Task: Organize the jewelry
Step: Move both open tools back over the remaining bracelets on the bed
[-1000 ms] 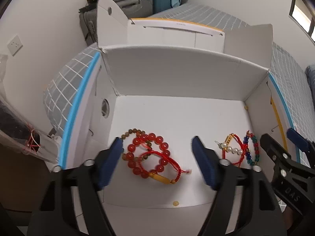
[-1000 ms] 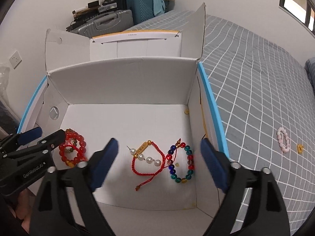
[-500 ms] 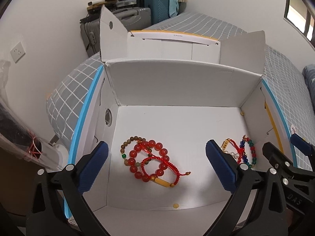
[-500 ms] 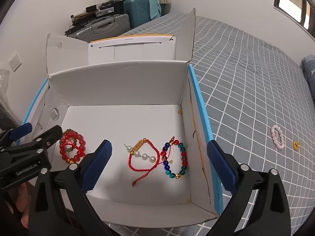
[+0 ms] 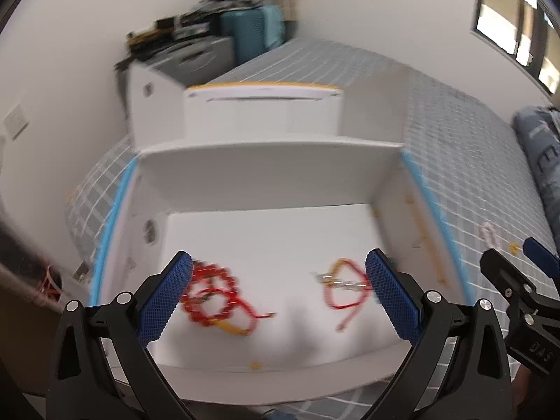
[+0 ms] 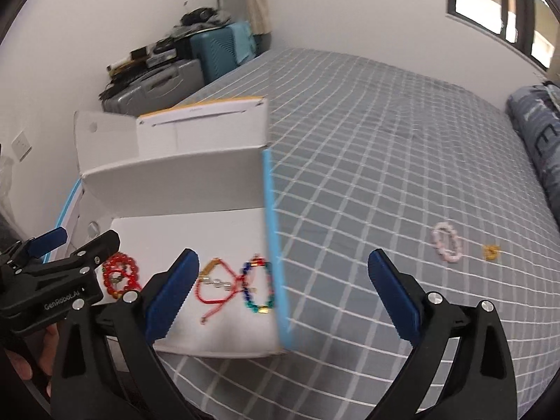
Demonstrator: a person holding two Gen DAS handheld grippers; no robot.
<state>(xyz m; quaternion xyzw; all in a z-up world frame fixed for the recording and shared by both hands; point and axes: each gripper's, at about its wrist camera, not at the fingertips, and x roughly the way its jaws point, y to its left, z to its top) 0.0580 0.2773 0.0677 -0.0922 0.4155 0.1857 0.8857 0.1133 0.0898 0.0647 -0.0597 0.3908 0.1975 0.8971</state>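
1. we are holding the left tool (image 5: 279,294) over the near end of the white box (image 6: 168,178) on the bed (image 6: 385,147); its jaws are standing wide apart with nothing between the pads, so it is released.
2. we are holding the right tool (image 6: 281,292) just past the box's blue right edge, over the bedspread; its jaws are also spread wide and gripping nothing.
3. inside the box we are seeing three bunches on the floor: the red beads (image 5: 210,294) at the left, the red cord with pearls (image 6: 218,285) in the middle, and the blue-green beads (image 6: 259,288) close to the right wall. the left view is blurred, so we are not telling finer detail there.
4. outside the box, the pink bracelet (image 6: 447,241) and a small gold piece (image 6: 491,251) are lying on the bed, just beside each other and well apart from the box.
5. we are judging the step in hand as the gap between a drop-off and the next pick: both tools are empty, most of the jewelry is lying in the box, and two pieces are waiting outside.
6. the next move, as we are reading it, is calling for the right tool to swing right toward the pink bracelet, come down with the pads straddling the loop, and close gently so the beads are not slipping out.
7. the soft bedspread is likely giving way under the pads, so a low, level approach is looking wise; the gold piece is small and is probably needing its own careful pinch.
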